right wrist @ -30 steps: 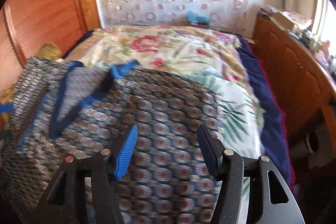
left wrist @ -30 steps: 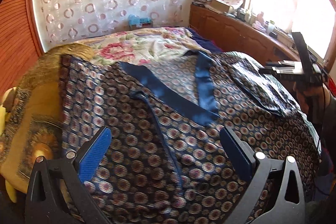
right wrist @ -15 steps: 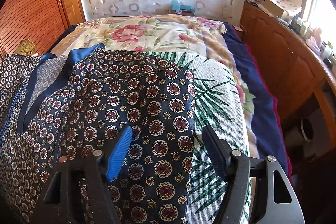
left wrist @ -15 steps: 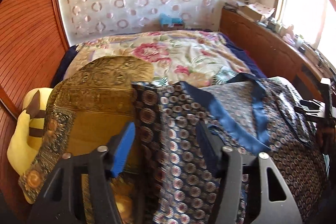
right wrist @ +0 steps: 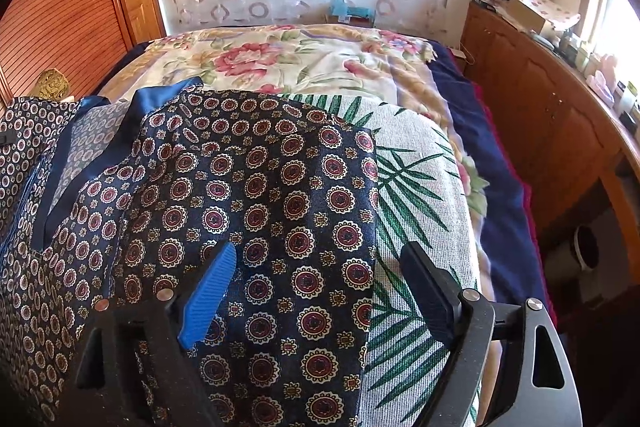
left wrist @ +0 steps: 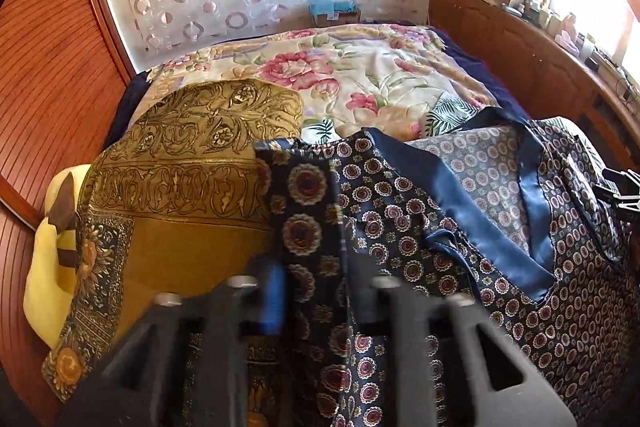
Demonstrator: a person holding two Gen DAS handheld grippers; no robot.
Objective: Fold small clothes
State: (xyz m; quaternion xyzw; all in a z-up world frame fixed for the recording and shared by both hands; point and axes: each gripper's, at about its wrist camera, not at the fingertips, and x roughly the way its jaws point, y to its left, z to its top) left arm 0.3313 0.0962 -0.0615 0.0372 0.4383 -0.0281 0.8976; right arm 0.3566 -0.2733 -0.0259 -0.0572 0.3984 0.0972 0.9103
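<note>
A dark navy garment (left wrist: 420,227) printed with red-and-cream medallions lies spread across the near part of the bed (left wrist: 360,67), its plain blue satin collar band (left wrist: 472,203) running in a V that frames a paler patterned inner lining (left wrist: 480,163). In the left wrist view the left claw (left wrist: 316,291) is drawn nearly together on the garment's left edge, a narrow strip of the medallion fabric standing up between the blue pad on one side and the dark finger on the other; the claw itself is blurred, but the cloth plainly sits pinched in the gap. Just left of that edge lies a gold brocade cushion (left wrist: 180,195), and beyond it a yellow plush toy (left wrist: 48,259) against the wooden wall panel. In the right wrist view the right claw (right wrist: 320,287) is spread wide above the garment's right-hand border, gripping nothing: its blue ribbed pad (right wrist: 208,299) hangs over the medallion cloth and its black finger (right wrist: 428,291) over a white cover with green palm leaves (right wrist: 416,187) that the garment partly overlaps. A floral bedspread (right wrist: 300,59) covers the far part of the bed, with a wooden cabinet (right wrist: 540,115) along its right side.
</note>
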